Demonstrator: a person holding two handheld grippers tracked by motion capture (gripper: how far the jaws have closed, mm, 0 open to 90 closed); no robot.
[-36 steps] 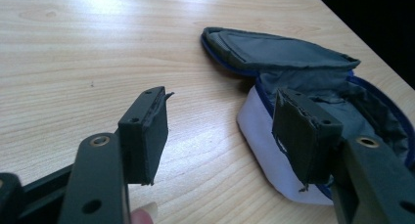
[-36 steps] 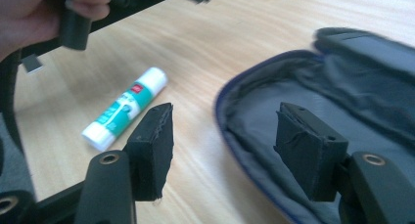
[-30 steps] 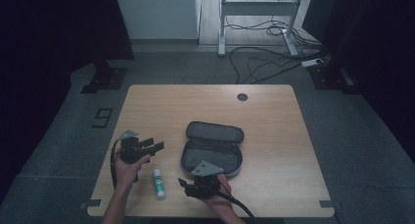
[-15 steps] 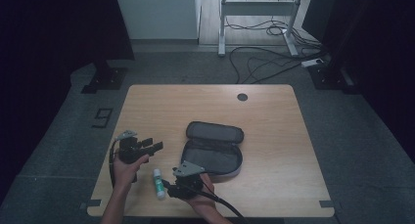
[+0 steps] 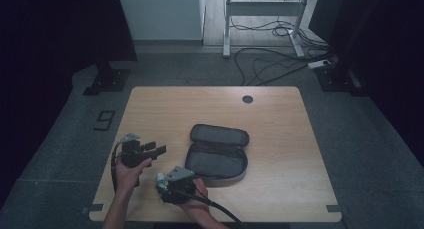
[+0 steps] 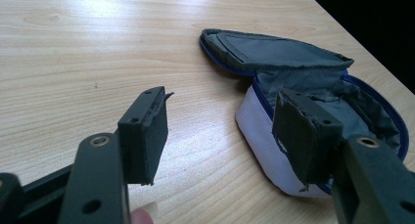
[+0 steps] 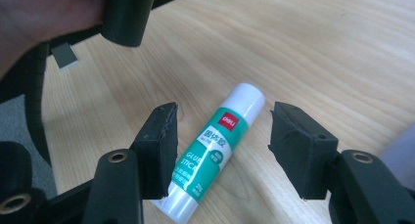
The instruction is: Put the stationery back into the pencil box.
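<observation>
1. Green-and-white glue stick [image 7: 220,150] lies flat on the wooden desk [image 5: 280,119], near the front-left edge, left of the open pencil case [image 5: 218,151].
2. In the right gripper view the stick lies between the two pads of the right claw [image 7: 222,150], set at a slant: white cap end pointing up and away, base end close to the left pad [image 7: 161,145].
3. Right claw: jaws apart, about half open, wider than the stick. Pads are not pressing on it. Whether the left pad brushes the tube I cannot tell; the right pad stands clear, with bare desk in between.
4. In the high view the right claw [image 5: 162,181] sits over the stick, so just the white tip shows there.
5. Left claw [image 6: 227,131]: jaws wide apart, nothing between them, aimed at the pencil case [image 6: 313,92], held just off the desk to the left.
6. Writing on the stick: "deli" in a red patch, "GLUE STICK" in white on green, plus Chinese characters. Smaller print is too small to read.
</observation>
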